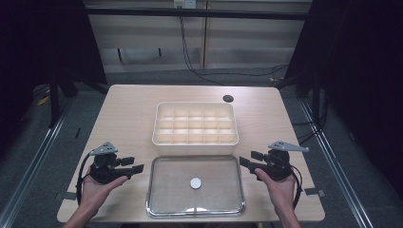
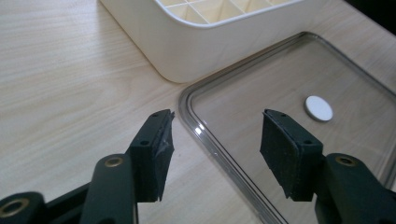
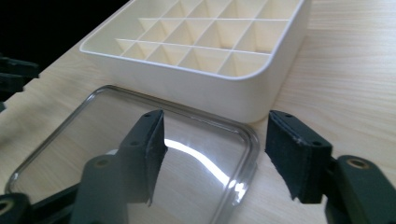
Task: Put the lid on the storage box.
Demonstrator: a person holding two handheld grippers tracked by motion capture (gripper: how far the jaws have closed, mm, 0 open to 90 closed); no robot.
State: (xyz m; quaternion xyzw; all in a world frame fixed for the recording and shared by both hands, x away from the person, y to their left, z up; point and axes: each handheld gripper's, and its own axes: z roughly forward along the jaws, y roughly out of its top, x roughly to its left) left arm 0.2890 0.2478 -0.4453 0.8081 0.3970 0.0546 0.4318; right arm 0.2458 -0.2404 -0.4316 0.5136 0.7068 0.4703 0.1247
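**Clear lid flanked by both tongs, no grip yet**

The main risk is a slip: the clear, rectangular, round-cornered plastic lid (image 1: 195, 185) lies flat on the pale wooden surface (image 1: 123, 114), so its thin rim offers little for the pads to catch. A one-sided pinch could tilt it or skid it into the cream plastic organiser box with grid compartments (image 1: 195, 124) just behind it. The glossy surface may also let the pads slide.

The left tongs (image 1: 139, 168) are held level at the lid's left edge, jaws spread, nothing between them, straddling the rim in the left gripper view. The right tongs (image 1: 244, 162) mirror this at the right edge, also spread and empty. A small white round disc (image 1: 196, 183) sits at the lid's centre.
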